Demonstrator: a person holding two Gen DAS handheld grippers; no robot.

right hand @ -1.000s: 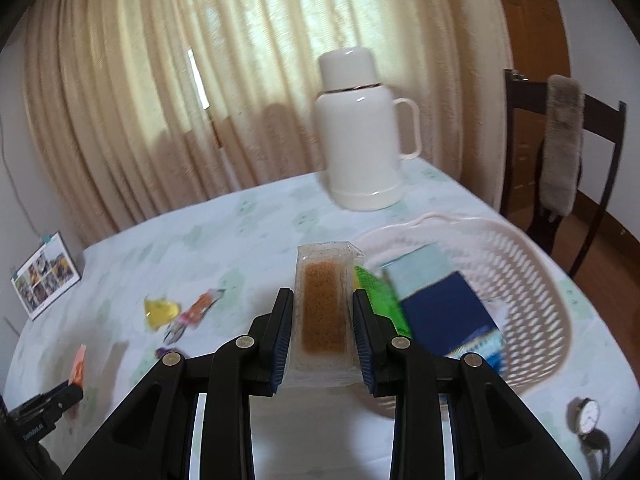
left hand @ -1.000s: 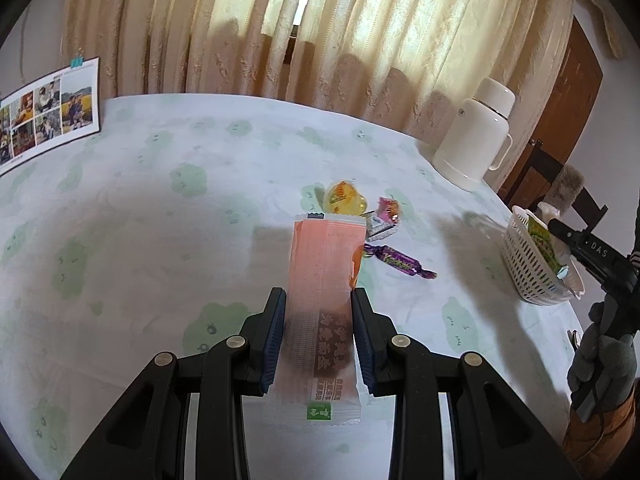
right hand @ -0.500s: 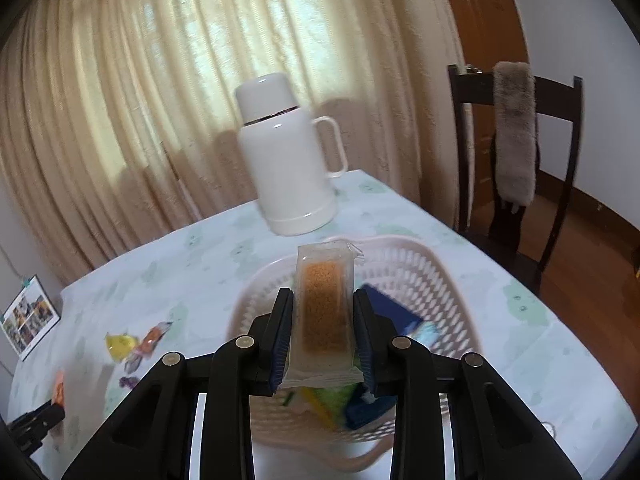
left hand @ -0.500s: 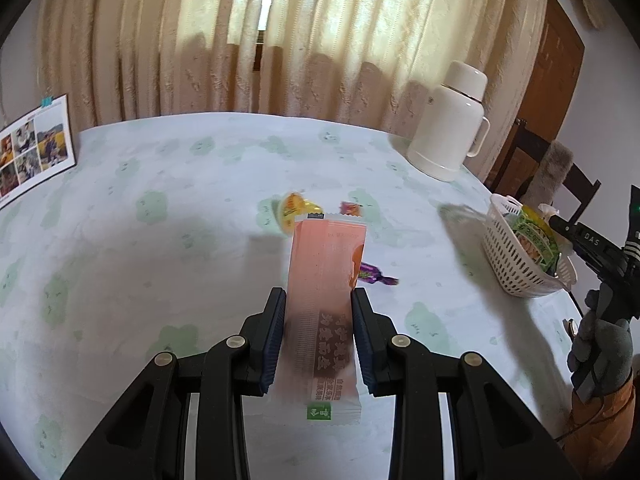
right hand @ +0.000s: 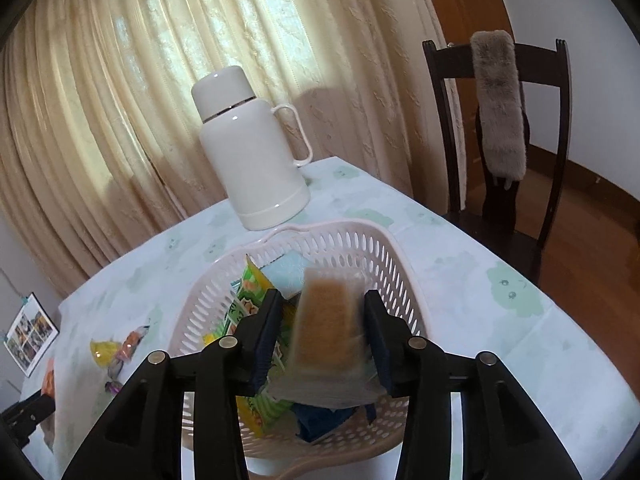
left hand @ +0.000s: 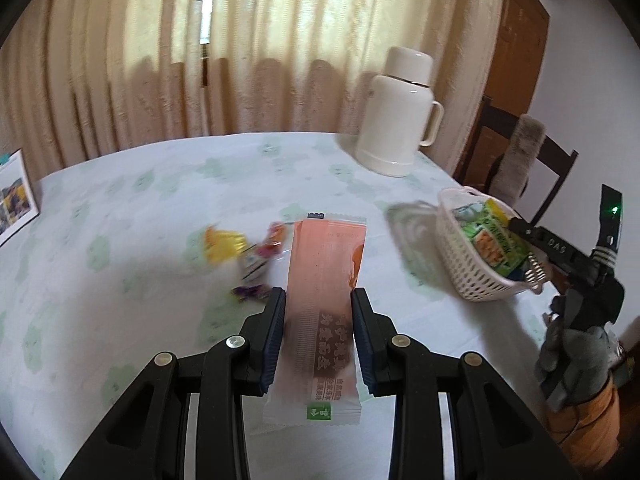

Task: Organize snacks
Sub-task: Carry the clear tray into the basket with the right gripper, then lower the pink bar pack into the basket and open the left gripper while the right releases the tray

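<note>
My right fingers (right hand: 320, 332) are spreading apart over the basket (right hand: 340, 240), and the clear packet with the brown bar (right hand: 326, 330) sits loose and blurred in the gap between them, no longer pressed on either side. My left fingers (left hand: 319, 334) are narrow and clamped on the long pink packet (left hand: 324, 280), which sticks out ahead of them above the table (left hand: 120, 280).

What worries me on the right: the brown-bar packet is tipped as it comes free, so I judge it could land on edge against the green packet (right hand: 250, 296) or slide toward the near rim of the basket instead of lying flat. If I pull back too early, a finger could catch it and flick it out.

On the left, I hold the pink packet only near its lower end. It is thin and floppy, so a fast swing toward the basket could let it bend, slip, or clip the basket wall.

The basket already holds the green packet, a pale blue one (right hand: 290, 274) toward its far side and a dark blue one (right hand: 320, 422) at its near side. Left of the basket, well apart from it, a yellow sweet (right hand: 105, 350) and a few small wrapped candies (right hand: 128, 346) lie loose on the table. The white flask (right hand: 252, 152) stands just behind the basket.
</note>
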